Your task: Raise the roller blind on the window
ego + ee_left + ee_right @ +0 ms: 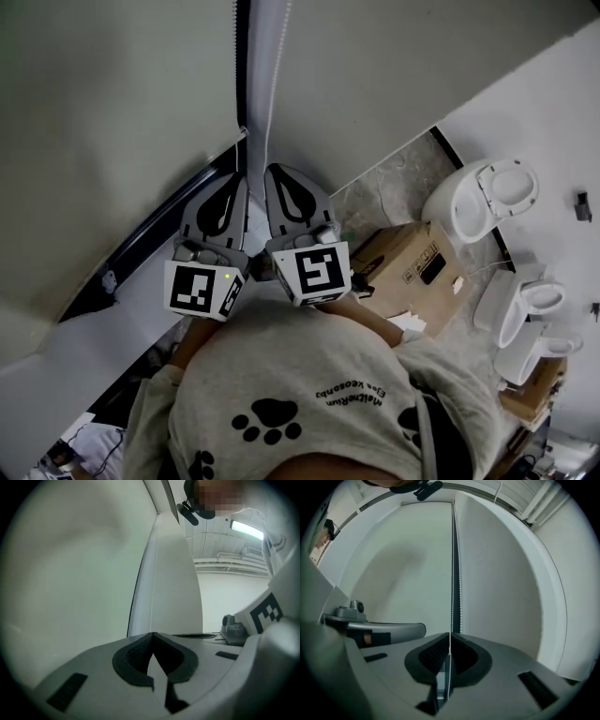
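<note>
You have two grippers, side by side. Your left gripper [239, 180] is shut tight, and the bead chain [451, 573] comes down right to its tips, nipped there. Your right gripper [274, 171] is also pinched almost shut. One strand of the chain runs straight between its pads, and a second strand hangs just beside it. The pale blind [112, 112] hangs down over the window, left of the chain. On the floor are one cardboard box [412, 272] and three white toilets [483, 197]. The box print is too small to read. Your shirt [300, 394] has black paw prints and one line of writing, too blurry to read.
</note>
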